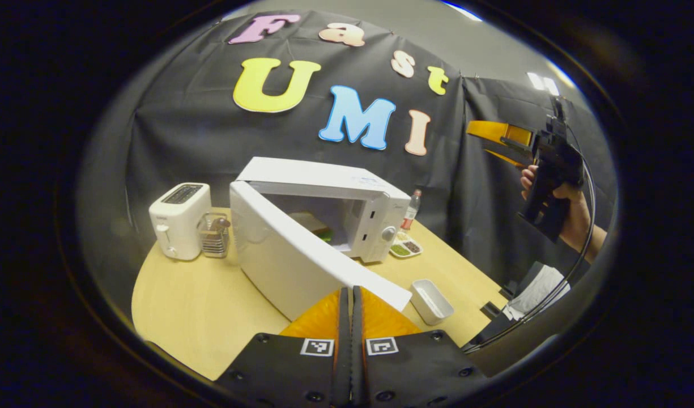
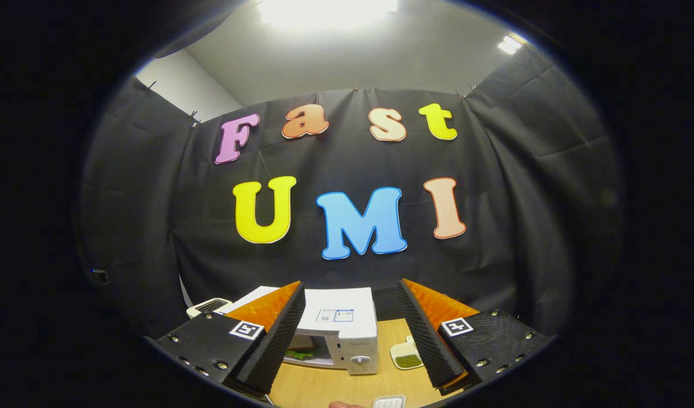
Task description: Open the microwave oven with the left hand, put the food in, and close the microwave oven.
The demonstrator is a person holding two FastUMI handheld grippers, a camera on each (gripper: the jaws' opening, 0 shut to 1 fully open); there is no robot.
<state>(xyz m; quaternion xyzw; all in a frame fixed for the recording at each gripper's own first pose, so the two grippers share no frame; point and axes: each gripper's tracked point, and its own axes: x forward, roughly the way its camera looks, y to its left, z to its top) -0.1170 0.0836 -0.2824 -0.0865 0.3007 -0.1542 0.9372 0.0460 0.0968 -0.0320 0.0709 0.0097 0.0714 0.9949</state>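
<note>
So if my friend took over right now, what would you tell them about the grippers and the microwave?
Left gripper: fingers closed together, empty, just in front of the open door's edge.
Right gripper: open, empty, held up high above the table.
Microwave: door swung partly open; food seems to be inside already.
Done: opening, and apparently loading the food.
Left: push the door shut with the left gripper.
</note>
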